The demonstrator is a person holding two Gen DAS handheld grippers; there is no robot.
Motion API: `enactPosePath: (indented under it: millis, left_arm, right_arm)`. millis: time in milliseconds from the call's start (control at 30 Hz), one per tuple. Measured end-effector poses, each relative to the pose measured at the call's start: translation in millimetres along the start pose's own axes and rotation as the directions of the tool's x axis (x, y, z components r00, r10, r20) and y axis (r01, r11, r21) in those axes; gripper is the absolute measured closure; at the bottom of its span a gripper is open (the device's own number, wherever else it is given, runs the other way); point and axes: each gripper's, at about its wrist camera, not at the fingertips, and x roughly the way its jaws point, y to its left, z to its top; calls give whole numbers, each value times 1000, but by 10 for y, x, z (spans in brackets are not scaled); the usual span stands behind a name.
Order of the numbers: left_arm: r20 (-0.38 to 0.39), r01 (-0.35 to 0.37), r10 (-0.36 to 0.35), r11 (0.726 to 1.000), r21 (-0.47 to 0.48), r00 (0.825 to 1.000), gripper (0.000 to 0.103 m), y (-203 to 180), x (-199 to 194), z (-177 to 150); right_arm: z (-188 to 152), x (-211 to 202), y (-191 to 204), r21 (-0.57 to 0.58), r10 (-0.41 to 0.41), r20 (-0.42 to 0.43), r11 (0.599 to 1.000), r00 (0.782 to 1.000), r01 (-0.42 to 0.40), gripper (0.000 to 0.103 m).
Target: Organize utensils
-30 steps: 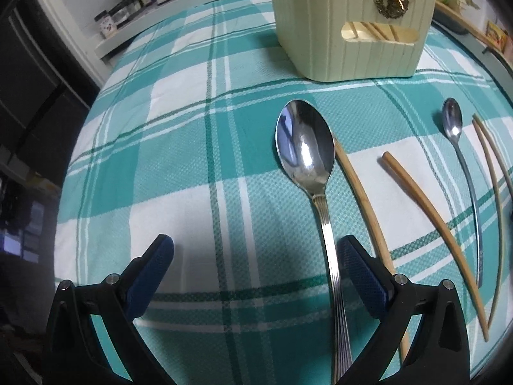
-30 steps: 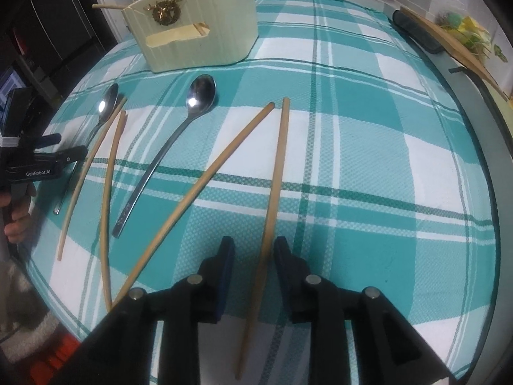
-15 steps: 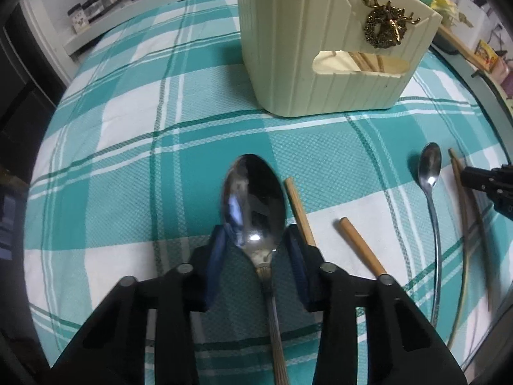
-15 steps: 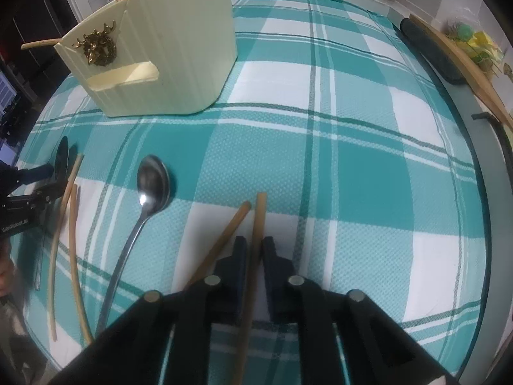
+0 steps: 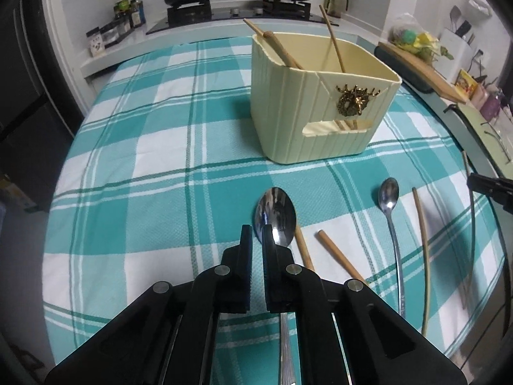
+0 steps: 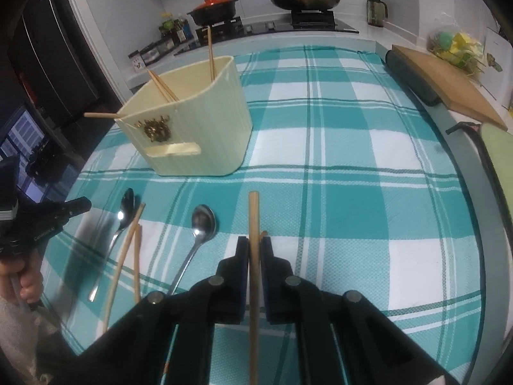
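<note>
In the left wrist view, the left gripper is pinching the large spoon at its neck, beside the cream holder standing mid-counter. The thin neck could be slipping sideways from the pads. One small spoon and four chopsticks are lying on the cloth.

In the right wrist view, the right gripper is pressing together on one chopstick; held so far back, it could pivot and miss the holder's rim. Two spoons are showing.

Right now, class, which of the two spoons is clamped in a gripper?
The large spoon, its handle between the left gripper's shut fingers. The small spoon lies free on the cloth, to its right.
</note>
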Motion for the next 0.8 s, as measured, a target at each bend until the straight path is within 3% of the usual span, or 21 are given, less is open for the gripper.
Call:
enactPosePath:
  millis: [67,133,167,400,633,700,767,800]
  left_arm:
    - [-32,27,-27,1000,-15,999,75,9,71,-46]
    - [-28,23,-23,1000,-11,999,36,-25,98,-108]
    - [-26,1,-1,1000,11,1000,33,-67,123,-144]
    - [-99,-87,98,991,103,990,33,-197,398,-312]
    - [-119,-49,54,998,46,991,33,-165,627,-186]
    - [-119,-33,35,999,14,992,38,-137,685,-98]
    - [-107,-9,10,1000,13,994,64,-142,704,-29]
    - [-107,-11,13,1000,18,994,64,-153,709,-9]
  right_arm:
    - [-11,-73,41,-11,1,11,1000,1000,-1,96]
    - [-47,-105,68,-16,-1,15,1000,1000,1,96]
    - [-85,-112,61,-14,3,14,1000,1000,-3,96]
    - [-224,-126,57,12,33,11,999,999,-33,96]
    - [-192,-181,53,28,56,35,998,998,-57,96]
    - [-176,-172,42,30,54,37,998,998,-56,96]
    - [-159,-156,27,38,53,39,998,998,-54,96]
    - [-153,-157,17,43,53,41,998,998,-55,96]
